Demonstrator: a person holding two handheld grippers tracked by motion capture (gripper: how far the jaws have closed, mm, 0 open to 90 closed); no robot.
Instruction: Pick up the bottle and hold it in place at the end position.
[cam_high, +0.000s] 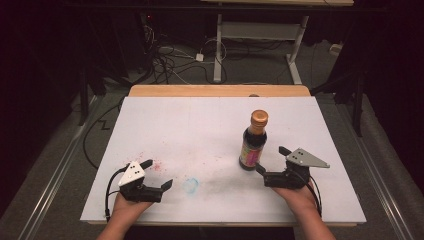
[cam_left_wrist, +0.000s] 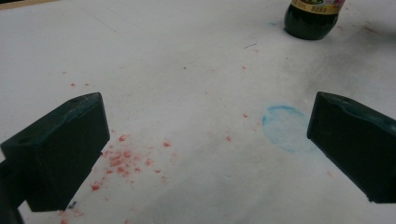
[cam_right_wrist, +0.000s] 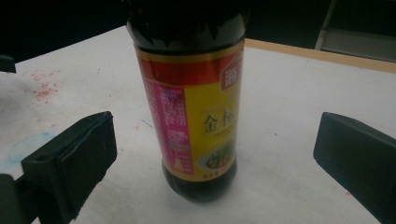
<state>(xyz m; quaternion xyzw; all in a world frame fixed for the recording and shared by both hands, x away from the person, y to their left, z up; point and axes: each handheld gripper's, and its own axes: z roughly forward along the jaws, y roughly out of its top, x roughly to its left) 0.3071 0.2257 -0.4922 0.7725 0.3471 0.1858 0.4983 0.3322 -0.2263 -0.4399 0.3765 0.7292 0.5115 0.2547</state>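
Bottle (cam_high: 253, 141) — dark glass, upright; right hand-held gripper (cam_high: 270, 161) jaws spread

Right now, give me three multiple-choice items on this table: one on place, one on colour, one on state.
1. The bottle stands nearest:
A. the right gripper
B. the left gripper
C. the table's far left corner

2. The bottle's cap is:
A. blue
B. orange-gold
C. white

3. The right gripper is:
A. shut on the bottle
B. shut on nothing
C. open

Key: 1 A, it stands just ahead of that gripper; 2 B, seen in the high view; 3 C, the fingers flank the bottle with gaps.
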